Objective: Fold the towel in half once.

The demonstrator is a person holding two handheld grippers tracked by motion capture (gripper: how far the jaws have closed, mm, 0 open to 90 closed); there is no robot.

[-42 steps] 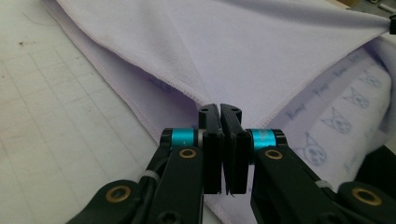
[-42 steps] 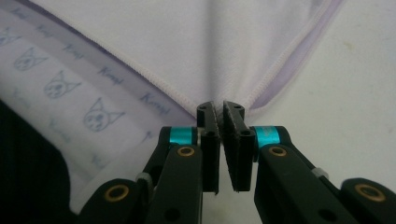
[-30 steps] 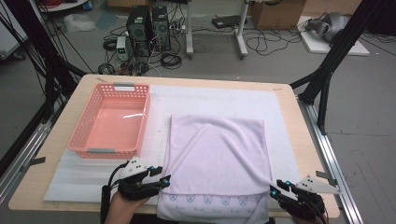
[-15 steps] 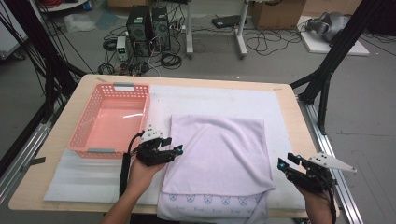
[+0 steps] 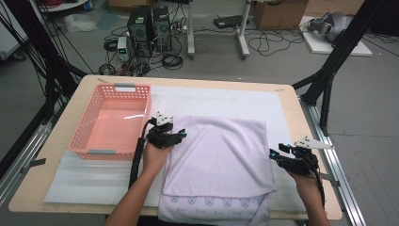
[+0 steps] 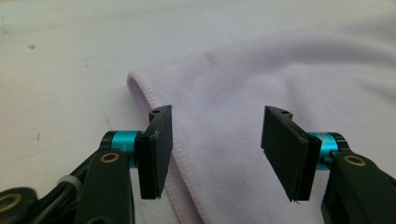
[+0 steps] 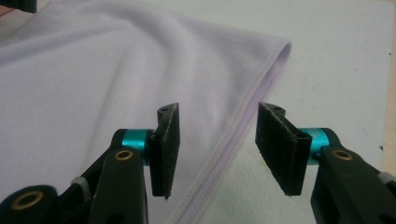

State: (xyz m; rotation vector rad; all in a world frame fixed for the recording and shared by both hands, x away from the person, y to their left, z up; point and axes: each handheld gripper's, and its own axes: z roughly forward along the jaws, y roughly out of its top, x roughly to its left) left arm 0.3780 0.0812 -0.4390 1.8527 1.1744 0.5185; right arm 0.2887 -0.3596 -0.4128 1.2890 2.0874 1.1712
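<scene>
A lilac towel (image 5: 221,155) lies folded on the white mat (image 5: 211,101), with a printed border hanging at the near edge. My left gripper (image 5: 179,135) stands at its far-left corner. In the left gripper view the left gripper (image 6: 218,114) is open above the towel's (image 6: 261,70) hemmed left edge, with nothing pinched. My right gripper (image 5: 275,153) is at the towel's right edge. In the right gripper view the right gripper (image 7: 219,109) is open, and the towel's (image 7: 93,70) hem runs under the gap. Both pairs of jaws have just been opening.
A pink plastic basket (image 5: 79,134) stands on the mat to the left of the towel, close to my left hand. The wooden table (image 5: 287,96) ends just right of my right hand, where a metal rail (image 5: 339,165) runs. Bare mat lies beyond the towel.
Both hands moved away from the near edge along the towel's sides. The left one reached the far-left corner, the right one the middle of the right edge.
</scene>
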